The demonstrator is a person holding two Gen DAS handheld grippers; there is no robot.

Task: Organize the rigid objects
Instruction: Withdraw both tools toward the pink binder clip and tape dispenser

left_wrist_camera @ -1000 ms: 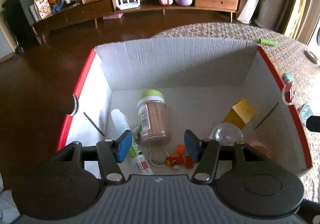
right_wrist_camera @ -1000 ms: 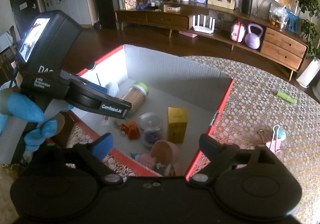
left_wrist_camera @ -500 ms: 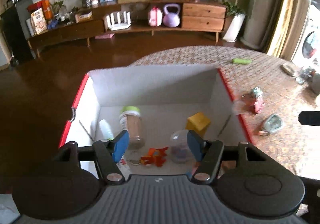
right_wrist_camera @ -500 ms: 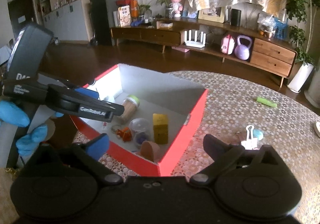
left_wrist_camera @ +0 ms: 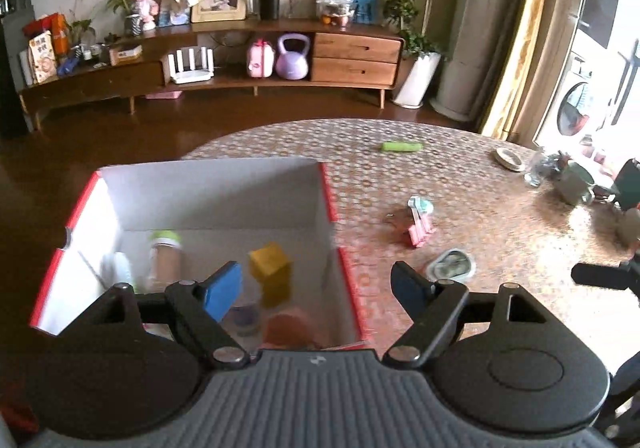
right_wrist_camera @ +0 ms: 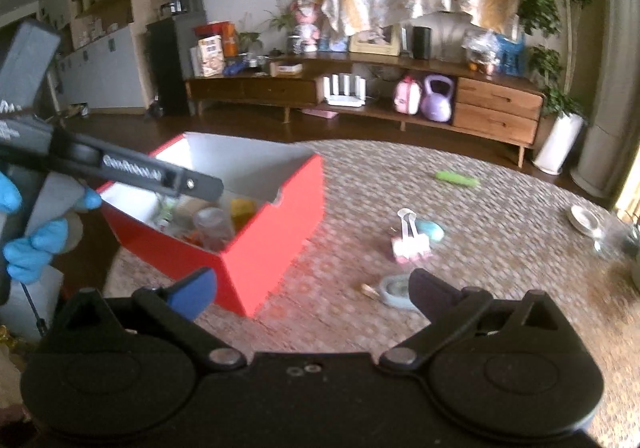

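Round table [left_wrist_camera: 460,175], red box [right_wrist_camera: 256,260], pink clip [left_wrist_camera: 420,226] (w/ green tube [left_wrist_camera: 401,146])

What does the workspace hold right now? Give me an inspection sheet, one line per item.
Surface: round table with a patterned cover.
Job's things: red box on the table holds a yellow block, a green-lidded jar, a clear round container and other blurred items. Still out on the table: green tube, pink binder clip, flat oval grey item.
Clutter: dishes and cups at the table's far right edge.
Grippers: left gripper empty, jaws opening; right gripper wide open, empty.
Cables: nothing seen.
Surroundings: wooden sideboard, purple kettlebell, potted plant, washing machine.
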